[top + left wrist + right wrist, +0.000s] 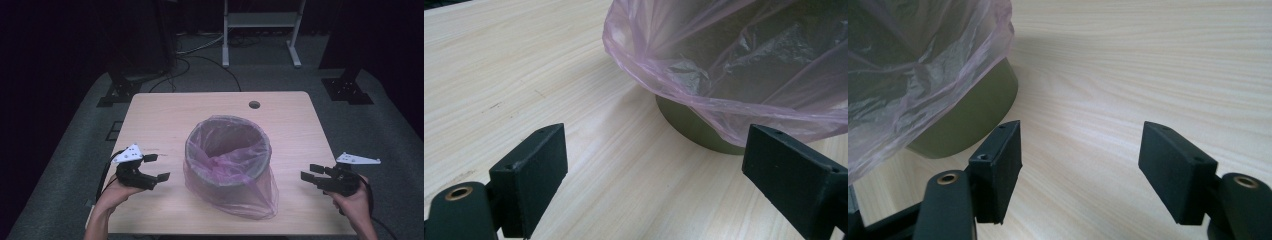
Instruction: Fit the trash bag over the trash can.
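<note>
A round dark-green bin (227, 160) stands upright in the middle of the light wooden table (165, 115). A thin pink plastic bag (250, 200) lines it and hangs loosely over the rim, down the outside. My left gripper (156, 167) is held to the left of the bin, open and with nothing between its jaws. My right gripper (311, 171) is held to the bin's right, open and likewise holding nothing. In the left gripper view the bag (724, 65) drapes over the bin's base (694, 127) beyond the gripper (654, 165). The right gripper view has the bin (968, 120) at left, beyond the gripper (1080, 167).
A small round hole (254, 105) sits near the table's far edge. Beyond the table, a white frame (260, 30) and dark stands (350, 85) rest on the grey floor with cables.
</note>
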